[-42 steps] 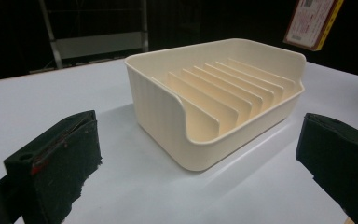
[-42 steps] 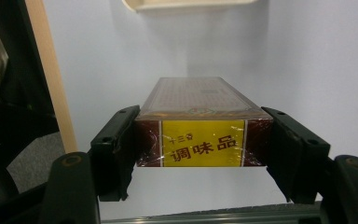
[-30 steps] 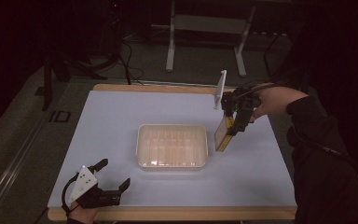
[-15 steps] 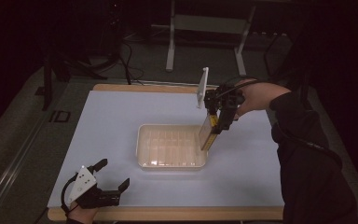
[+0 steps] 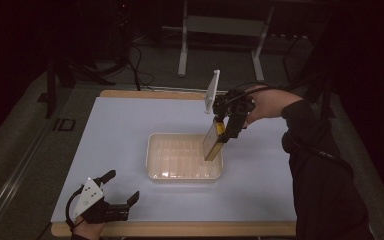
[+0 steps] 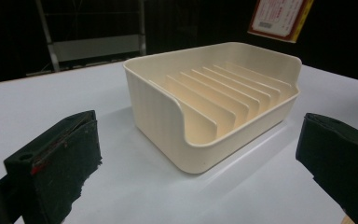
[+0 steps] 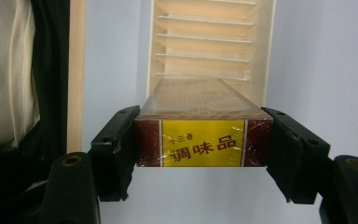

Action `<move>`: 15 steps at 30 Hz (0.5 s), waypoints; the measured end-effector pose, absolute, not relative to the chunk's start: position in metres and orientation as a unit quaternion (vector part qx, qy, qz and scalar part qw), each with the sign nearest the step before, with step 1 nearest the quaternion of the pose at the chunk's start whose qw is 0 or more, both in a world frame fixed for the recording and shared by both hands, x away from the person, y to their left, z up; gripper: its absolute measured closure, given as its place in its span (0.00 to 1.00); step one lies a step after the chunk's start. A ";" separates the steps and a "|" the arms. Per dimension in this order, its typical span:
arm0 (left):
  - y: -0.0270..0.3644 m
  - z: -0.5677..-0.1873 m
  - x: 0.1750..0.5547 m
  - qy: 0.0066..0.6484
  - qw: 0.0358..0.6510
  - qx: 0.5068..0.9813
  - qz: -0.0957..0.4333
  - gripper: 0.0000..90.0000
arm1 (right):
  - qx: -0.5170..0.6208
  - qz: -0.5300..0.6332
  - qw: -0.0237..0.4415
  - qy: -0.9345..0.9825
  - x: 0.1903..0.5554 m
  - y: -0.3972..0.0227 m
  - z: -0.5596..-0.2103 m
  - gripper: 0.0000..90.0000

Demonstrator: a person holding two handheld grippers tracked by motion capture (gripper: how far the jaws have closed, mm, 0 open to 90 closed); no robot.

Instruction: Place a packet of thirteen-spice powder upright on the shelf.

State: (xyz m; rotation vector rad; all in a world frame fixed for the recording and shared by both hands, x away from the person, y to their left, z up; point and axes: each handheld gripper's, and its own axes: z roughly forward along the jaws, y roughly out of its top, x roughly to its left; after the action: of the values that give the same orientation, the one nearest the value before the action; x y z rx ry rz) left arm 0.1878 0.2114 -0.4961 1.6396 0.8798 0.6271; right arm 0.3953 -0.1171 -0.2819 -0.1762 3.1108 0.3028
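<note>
Two grippers in play, one busy. Right gripper [image 5: 219,141] pinches a flat seasoning box [image 5: 211,142] across its width, hanging end-down over the right end of the cream slotted rack [image 5: 152,165], which sits mid-table, slightly toward the near edge. Judging progress: pickup and carry done; lowering the box into a slot and letting go remain. Every rack slot looks empty. Left gripper [image 5: 121,190] rests at the near-left corner of the table [image 5: 115,130], jaws spread, nothing between them. Right gripper view gives the box's yellow label with red ends [image 7: 201,142] and pads [image 7: 119,140] tight on both sides, dividers lined up beyond. Left gripper view gives the rack's dividers side-on [image 6: 214,100], and a box corner [image 6: 279,18] above the far wall; how high above it is probably not readable from there.
</note>
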 end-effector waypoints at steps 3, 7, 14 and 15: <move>0.211 -0.496 0.188 0.372 0.555 0.695 0.265 0.00 | -0.049 0.096 0.001 0.994 0.400 -0.118 -0.287 0.36; 0.211 -0.496 0.188 0.371 0.556 0.695 0.266 0.00 | -0.042 0.097 -0.002 0.994 0.403 -0.119 -0.291 0.36; 0.211 -0.496 0.188 0.371 0.556 0.695 0.266 0.00 | -0.030 0.071 -0.009 0.997 0.411 -0.121 -0.310 0.36; 0.211 -0.496 0.188 0.371 0.556 0.694 0.266 0.00 | -0.030 0.071 -0.009 0.997 0.411 -0.121 -0.310 0.36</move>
State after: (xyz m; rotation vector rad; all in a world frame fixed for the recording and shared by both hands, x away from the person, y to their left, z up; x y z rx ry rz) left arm 0.1881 0.2111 -0.4961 1.6394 0.8747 0.6279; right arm 0.4113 -0.1210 -0.3100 -0.0939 3.1502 0.2238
